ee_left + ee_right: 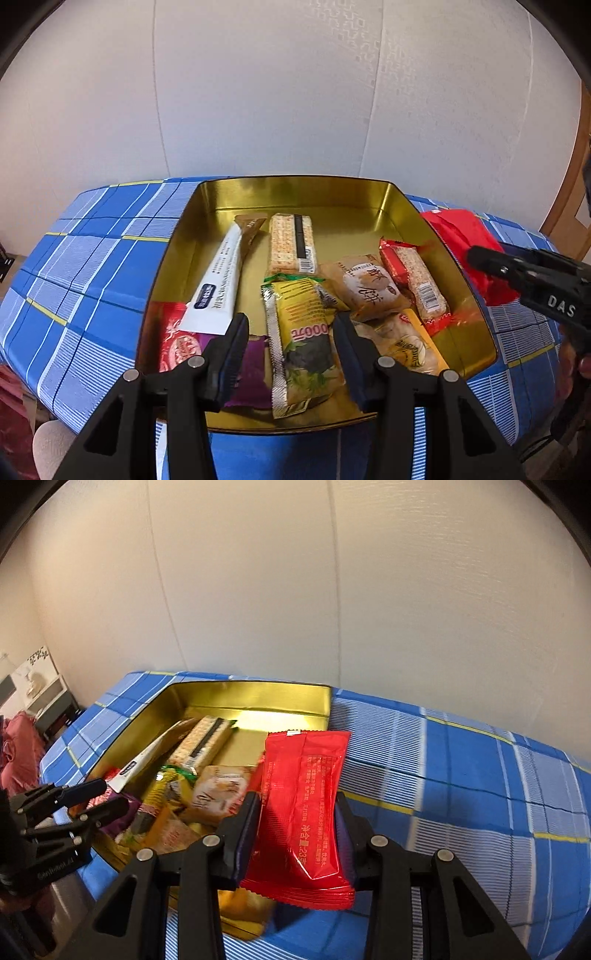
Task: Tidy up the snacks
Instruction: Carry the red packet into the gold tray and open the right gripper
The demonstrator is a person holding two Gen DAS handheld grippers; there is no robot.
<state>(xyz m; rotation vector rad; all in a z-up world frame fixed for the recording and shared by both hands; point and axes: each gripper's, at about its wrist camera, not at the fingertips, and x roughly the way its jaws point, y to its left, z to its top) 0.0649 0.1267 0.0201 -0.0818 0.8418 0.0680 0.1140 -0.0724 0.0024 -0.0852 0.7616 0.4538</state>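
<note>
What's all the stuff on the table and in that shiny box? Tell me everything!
gold metal tin: one, gold, open on the cloth
blue checked tablecloth: one, blue with white and yellow lines, under the tin
red foil snack packet: one, red, clamped in the right hand-held gripper, beside the tin's right wall
long white-wrapped bar: one, white with a brown end, left in the tin
pale cracker pack: one, cream, middle back of the tin
yellow-green sachet: one, yellow and green, front middle
tan round-cake packet: one, tan, right of middle
purple wrapper: one, purple, front left
left hand-held gripper: one, black, open above the sachet
right hand-held gripper: one, black, shut on the red packet
</note>
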